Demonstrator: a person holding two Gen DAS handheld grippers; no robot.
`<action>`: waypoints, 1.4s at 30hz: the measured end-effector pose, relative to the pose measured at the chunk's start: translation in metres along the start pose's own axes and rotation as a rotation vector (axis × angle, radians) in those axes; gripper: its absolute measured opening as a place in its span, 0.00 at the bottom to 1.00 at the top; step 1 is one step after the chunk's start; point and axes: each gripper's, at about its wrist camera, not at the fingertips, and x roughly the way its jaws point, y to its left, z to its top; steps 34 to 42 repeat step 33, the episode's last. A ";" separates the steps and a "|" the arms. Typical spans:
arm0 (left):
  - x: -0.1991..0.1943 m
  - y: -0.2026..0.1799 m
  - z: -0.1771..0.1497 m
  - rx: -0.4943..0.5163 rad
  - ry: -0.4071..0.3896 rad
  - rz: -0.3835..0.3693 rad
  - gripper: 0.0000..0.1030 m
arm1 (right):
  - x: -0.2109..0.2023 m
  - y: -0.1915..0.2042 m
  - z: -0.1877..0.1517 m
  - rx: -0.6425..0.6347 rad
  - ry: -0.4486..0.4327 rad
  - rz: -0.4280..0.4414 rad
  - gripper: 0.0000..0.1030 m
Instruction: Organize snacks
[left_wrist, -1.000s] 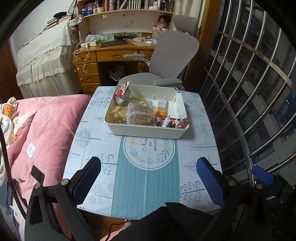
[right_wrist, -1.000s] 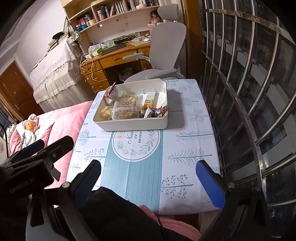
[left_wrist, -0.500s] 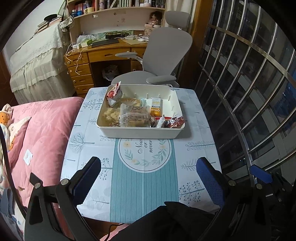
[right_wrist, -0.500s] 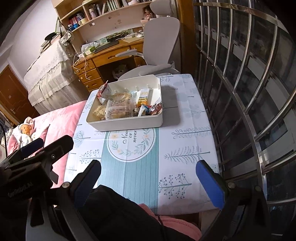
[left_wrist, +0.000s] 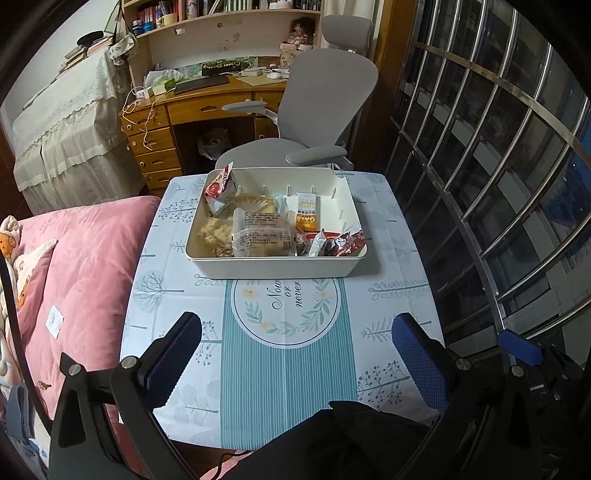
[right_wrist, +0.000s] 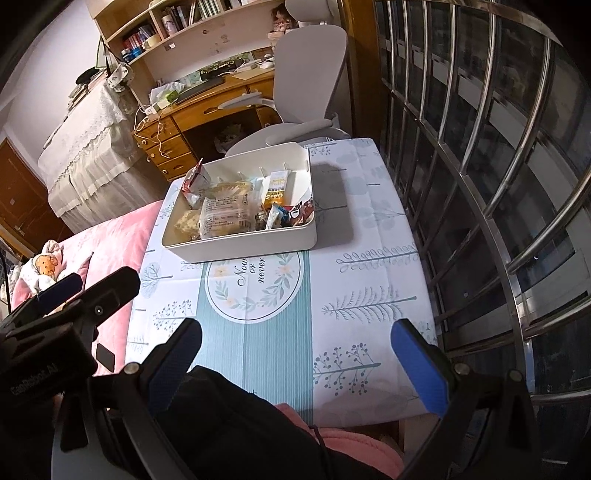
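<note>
white bin (left_wrist: 280, 266) of snacks (left_wrist: 260, 236) on printed tablecloth (left_wrist: 284, 354), left claw (left_wrist: 295, 350) and right claw (right_wrist: 295, 354) spread wide, empty

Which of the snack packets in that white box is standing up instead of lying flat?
The red-and-white packet in the white box's far left corner; it leans upright against the wall, while the others lie flat.

Grey chair (left_wrist: 325, 110) at a wooden desk (left_wrist: 207, 107) — pink quilt (left_wrist: 85, 258) left, metal bars (left_wrist: 498, 147) right.
</note>
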 end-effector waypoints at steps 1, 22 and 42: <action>0.000 0.000 0.000 0.000 0.001 -0.001 0.99 | 0.001 0.000 0.001 0.001 0.003 -0.001 1.00; 0.006 -0.004 0.003 0.004 0.023 -0.001 0.99 | 0.009 -0.005 0.003 0.013 0.048 -0.011 1.00; 0.008 -0.005 0.002 0.006 0.022 0.003 0.99 | 0.013 -0.011 0.003 0.012 0.070 -0.017 1.00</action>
